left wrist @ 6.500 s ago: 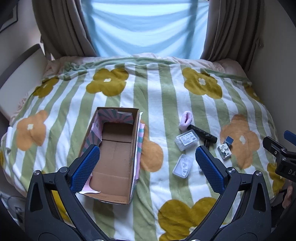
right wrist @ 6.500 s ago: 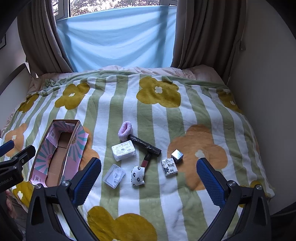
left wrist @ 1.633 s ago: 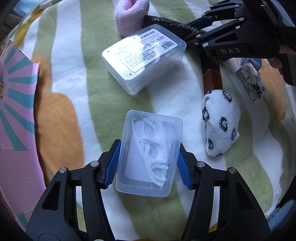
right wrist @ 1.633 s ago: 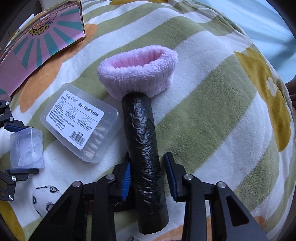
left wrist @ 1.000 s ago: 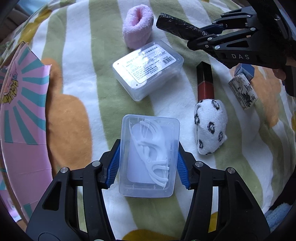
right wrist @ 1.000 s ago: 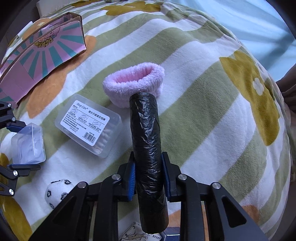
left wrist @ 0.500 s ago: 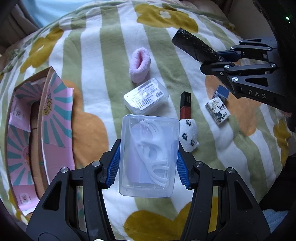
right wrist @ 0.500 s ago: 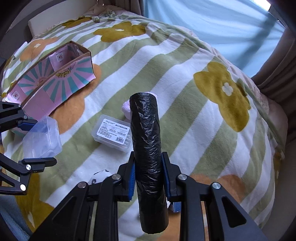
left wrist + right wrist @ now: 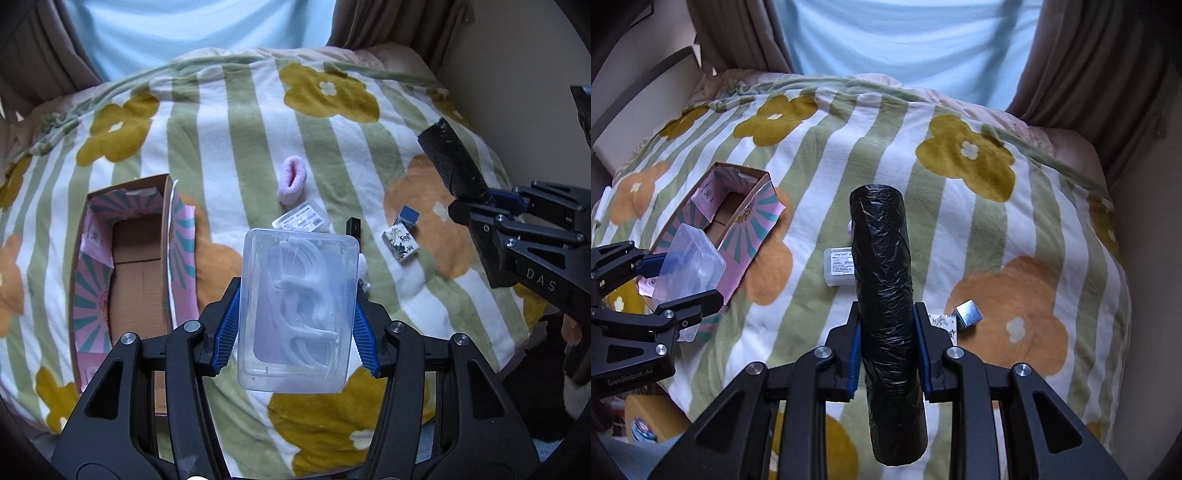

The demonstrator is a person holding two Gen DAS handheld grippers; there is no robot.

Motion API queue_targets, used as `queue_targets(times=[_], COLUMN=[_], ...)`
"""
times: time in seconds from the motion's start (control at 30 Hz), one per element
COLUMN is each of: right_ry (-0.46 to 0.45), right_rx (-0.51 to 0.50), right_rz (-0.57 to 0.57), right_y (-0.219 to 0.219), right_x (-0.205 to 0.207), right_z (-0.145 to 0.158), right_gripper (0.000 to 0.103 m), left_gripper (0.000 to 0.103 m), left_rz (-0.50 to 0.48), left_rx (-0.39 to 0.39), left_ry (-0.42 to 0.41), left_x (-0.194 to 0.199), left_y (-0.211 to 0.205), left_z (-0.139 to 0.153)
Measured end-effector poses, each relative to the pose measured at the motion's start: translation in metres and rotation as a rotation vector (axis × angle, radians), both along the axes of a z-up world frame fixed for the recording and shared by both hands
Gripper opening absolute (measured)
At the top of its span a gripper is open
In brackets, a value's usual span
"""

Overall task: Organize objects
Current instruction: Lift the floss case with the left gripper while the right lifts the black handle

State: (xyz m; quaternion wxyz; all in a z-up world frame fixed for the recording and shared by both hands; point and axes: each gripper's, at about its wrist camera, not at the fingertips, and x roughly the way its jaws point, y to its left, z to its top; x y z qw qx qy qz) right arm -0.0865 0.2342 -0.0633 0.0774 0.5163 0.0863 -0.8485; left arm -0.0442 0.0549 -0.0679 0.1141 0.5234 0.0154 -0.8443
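Gripping a clear plastic case of white floss picks point(image 9: 297, 314) between blue pads, the left tongs point(image 9: 295, 325) hold it in the air above the bed, just right of the open cardboard box point(image 9: 129, 280) with its pink sunburst flaps. The right tongs point(image 9: 886, 347) are clamped on a black roll of bin bags point(image 9: 886, 306), held lengthwise, its far end pointing away over the bed. Below them, on the green-striped blanket with yellow and orange flowers point(image 9: 229, 155), lie the things not yet gathered: a pink fleece band point(image 9: 291, 179), a labelled clear box point(image 9: 301, 221) just in front of it, a dark lipstick tube point(image 9: 353, 230) partly hidden by the held case, a small blue cube point(image 9: 407, 216) and, touching it, a patterned white packet point(image 9: 400, 245). Behind the bed, brown curtains point(image 9: 1089, 62) frame a pale blue sheet point(image 9: 905, 40) over the window.
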Motion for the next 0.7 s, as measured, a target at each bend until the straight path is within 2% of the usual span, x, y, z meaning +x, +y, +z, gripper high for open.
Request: queue_targets(times=[0.2, 0.3, 0.5, 0.7], right_ry=[0.026, 0.041, 0.058, 0.075], right_rx=[-0.039, -0.049, -0.057, -0.064], right_rz=[-0.158, -0.202, -0.217, -0.164], right_y=[-0.001, -0.003, -0.017, -0.048], right_x=[0.040, 0.054, 0.062, 0.055], right_z=[0.036, 0.048, 0.059, 0.066], right_gripper=[0.023, 0.023, 0.023, 0.023], left_gripper=[0.051, 0.051, 0.051, 0.051], left_rz=[0.000, 0.007, 0.020, 0.069], left_rx=[-0.004, -0.011, -0.018, -0.027], left_ry=[0.045, 0.064, 0.082, 0.107], left_x=[0.026, 0.037, 0.055, 0.074], left_y=[0.002, 0.001, -0.010, -0.034], left_z=[0.044, 0.060, 0.074, 0.088])
